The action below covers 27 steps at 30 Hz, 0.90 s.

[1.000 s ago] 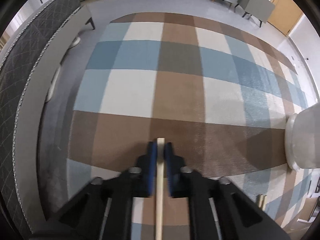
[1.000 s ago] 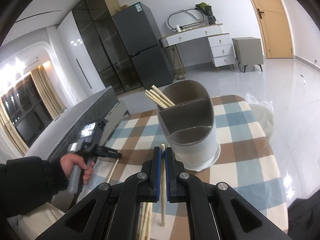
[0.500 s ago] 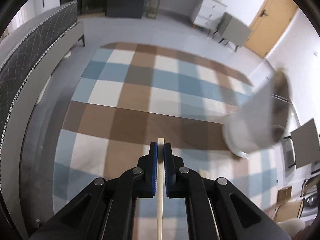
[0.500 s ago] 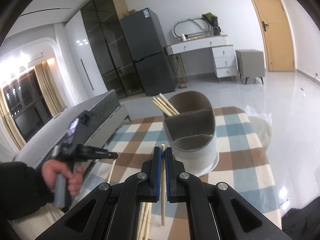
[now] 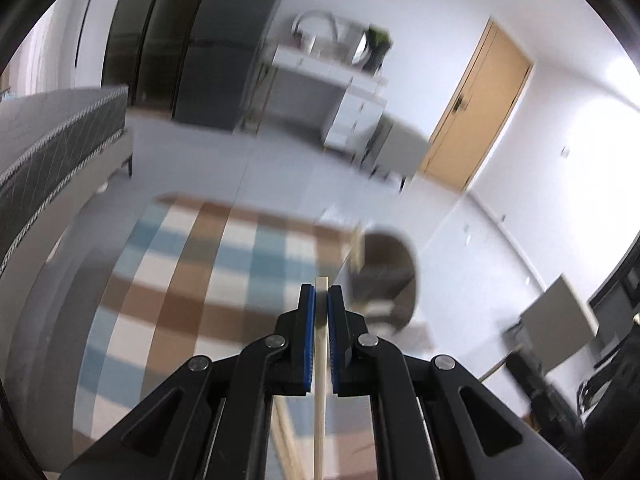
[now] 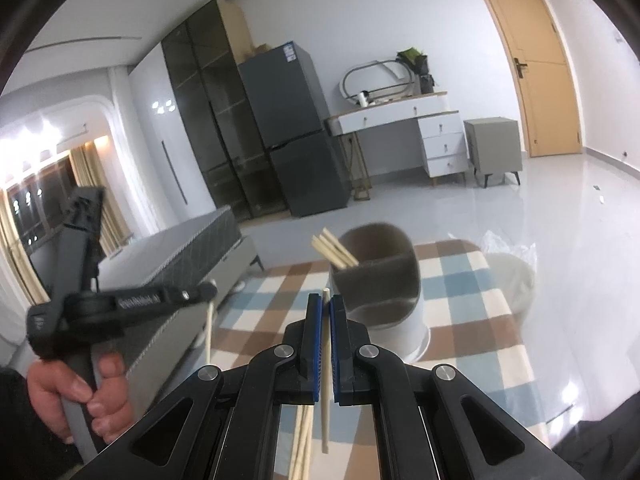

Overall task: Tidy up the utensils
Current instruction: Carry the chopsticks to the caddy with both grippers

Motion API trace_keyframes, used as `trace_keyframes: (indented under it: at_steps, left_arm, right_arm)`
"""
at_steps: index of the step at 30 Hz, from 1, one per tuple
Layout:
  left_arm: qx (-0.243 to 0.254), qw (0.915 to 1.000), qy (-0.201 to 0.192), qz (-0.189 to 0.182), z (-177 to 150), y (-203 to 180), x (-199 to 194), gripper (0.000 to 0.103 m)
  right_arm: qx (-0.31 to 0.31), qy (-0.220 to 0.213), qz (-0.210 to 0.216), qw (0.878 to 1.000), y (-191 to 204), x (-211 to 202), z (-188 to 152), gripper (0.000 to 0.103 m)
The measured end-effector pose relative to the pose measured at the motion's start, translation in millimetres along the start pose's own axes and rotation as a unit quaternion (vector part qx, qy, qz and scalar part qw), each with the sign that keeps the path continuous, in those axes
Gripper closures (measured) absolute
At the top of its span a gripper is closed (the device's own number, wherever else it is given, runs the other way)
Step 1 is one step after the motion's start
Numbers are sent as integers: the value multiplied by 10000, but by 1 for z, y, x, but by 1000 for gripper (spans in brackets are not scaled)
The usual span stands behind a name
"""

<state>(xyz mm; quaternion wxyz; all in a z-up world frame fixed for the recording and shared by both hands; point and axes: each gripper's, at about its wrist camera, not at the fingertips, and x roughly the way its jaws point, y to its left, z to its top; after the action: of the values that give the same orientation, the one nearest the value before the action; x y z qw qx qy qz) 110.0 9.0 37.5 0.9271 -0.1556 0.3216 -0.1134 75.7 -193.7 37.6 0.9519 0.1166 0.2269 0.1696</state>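
Nearest, the right gripper [image 6: 325,309] is clenched on 1 chopstick [image 6: 326,376]. The left gripper [image 5: 321,300] likewise pinches 1 chopstick [image 5: 320,400]. Both sticks look light, stiff and smooth, so a grip near the middle should stop them swivelling. Beyond stands 1 utensil holder [image 6: 378,280] on the checked cloth [image 6: 472,320], with about 3 chopsticks [image 6: 332,246] in its back compartment.

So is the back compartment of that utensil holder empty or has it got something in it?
Not empty. In the right wrist view, several wooden chopsticks stick out of the back compartment of the utensil holder, leaning left; the nearer compartments look bare.
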Motion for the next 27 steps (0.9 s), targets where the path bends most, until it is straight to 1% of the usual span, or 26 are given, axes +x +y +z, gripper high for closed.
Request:
trace_keyframes:
  at_steps: [4,6,11,14,17,21,24,25,27]
  left_arm:
    - [-57,9986,-521,-101,27,-16,-5,101]
    - [-77,9971,-745,-123,40,-22,-2,101]
    - [-153,9929,-1150,-276,74,-32,22,101]
    - [-198,9892,-1411,-357,95,-36,41,101]
    - [-236,9858,-1603,-432,111,-39,61,101]
    - [-190,9822,-1816,-448,115,-37,88,101]
    - [-208,9820,-1836,-397,112,-32,105,101]
    - [-218,9827,-1790,-421,111,-29,112,101]
    - [-228,9836,-1763,-315,106,-27,119,101]
  right_arm:
    - [-189,-132,6,9997,2,-6,25,100]
    - [-337,-243,29,9991,4,-8,46,100]
    - [-635,-362,53,9973,5,2,95,100]
    - [-721,-413,90,9965,4,17,128,100]
    - [-782,-415,91,9960,0,38,151,100]
    - [-921,-406,54,9949,-5,67,169,100]
    - [-979,-369,39,9945,-11,91,174,100]
    - [-989,-361,48,9944,-13,94,175,100]
    - [-1036,-314,73,9941,-16,109,173,100]
